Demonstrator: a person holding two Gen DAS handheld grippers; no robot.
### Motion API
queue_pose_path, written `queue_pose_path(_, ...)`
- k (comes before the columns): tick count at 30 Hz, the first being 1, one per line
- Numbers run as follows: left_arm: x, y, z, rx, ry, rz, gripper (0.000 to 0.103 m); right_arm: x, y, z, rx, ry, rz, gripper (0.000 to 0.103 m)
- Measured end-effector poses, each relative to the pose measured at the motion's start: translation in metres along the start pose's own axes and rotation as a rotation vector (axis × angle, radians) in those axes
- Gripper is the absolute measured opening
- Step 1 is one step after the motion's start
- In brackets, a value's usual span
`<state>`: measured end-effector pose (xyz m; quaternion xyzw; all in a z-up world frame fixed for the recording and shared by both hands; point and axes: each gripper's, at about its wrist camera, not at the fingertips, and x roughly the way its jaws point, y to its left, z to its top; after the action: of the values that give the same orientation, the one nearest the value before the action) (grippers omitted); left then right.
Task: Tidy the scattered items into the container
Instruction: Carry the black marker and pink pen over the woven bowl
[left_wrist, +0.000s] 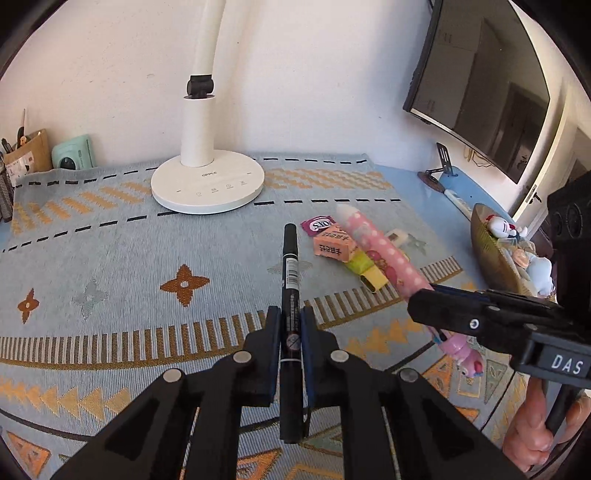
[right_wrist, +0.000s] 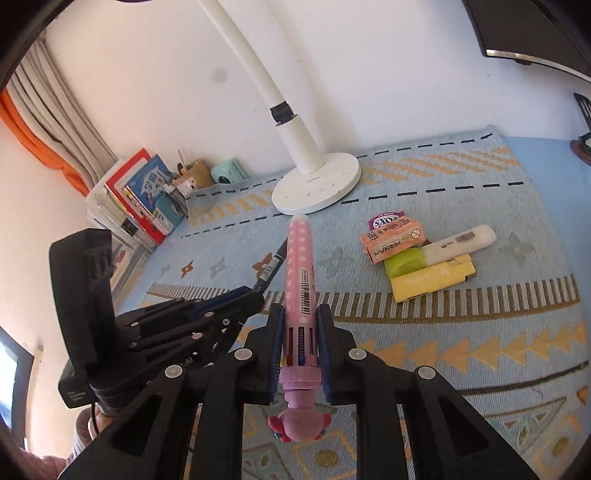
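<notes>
My left gripper (left_wrist: 290, 317) is shut on a black marker (left_wrist: 290, 273) that points forward above the patterned cloth. My right gripper (right_wrist: 300, 314) is shut on a pink polka-dot pen (right_wrist: 300, 266) with a pink figure at its rear end; the same pink pen (left_wrist: 376, 247) shows from the side in the left wrist view. On the cloth lie an orange eraser box (right_wrist: 393, 240), a purple candy wrapper (right_wrist: 386, 220), a green-capped highlighter (right_wrist: 439, 251) and a yellow box (right_wrist: 430, 280). A brown basket (left_wrist: 491, 254) holding small toys stands at the right.
A white desk lamp (left_wrist: 208, 181) stands at the back of the blue cloth (left_wrist: 110, 258). Books (right_wrist: 136, 199), a pen holder (right_wrist: 194, 177) and a mint-green device (right_wrist: 229, 171) line the wall at left. A monitor (left_wrist: 487, 81) hangs at right. A hand (left_wrist: 532, 424) holds the right gripper's handle.
</notes>
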<state>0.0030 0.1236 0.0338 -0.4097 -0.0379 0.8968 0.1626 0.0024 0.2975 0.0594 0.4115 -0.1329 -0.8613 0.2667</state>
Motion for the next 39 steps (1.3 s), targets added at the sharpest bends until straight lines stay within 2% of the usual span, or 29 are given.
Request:
queue_pose_path(5, -0.011, -0.020, -0.009, 0.027, -0.007, -0.057, 0.008, -0.044, 0.017, -0.020, -0.025, -0.106, -0.043, 0.018)
queue_pose_path(9, -0.024, -0.044, 0.000, 0.059, -0.030, -0.088, 0.008, -0.083, 0.011, -0.021, -0.011, -0.188, -0.043, 0.018)
queue_pose_path(17, -0.038, -0.119, 0.050, 0.154, -0.110, -0.206, 0.008, -0.180, -0.048, -0.019, 0.106, -0.399, -0.120, 0.018)
queue_pose_path(25, 0.010, -0.212, 0.090, 0.265, -0.081, -0.320, 0.008, -0.251, -0.128, -0.016, 0.247, -0.542, -0.294, 0.018)
queue_pose_path(32, 0.061, -0.275, 0.099, 0.317, -0.030, -0.411, 0.008, -0.271, -0.200, -0.023, 0.380, -0.548, -0.393, 0.018)
queue_pose_path(39, 0.108, -0.301, 0.088, 0.354, 0.048, -0.406, 0.008, -0.263, -0.251, -0.037, 0.485, -0.502, -0.409, 0.018)
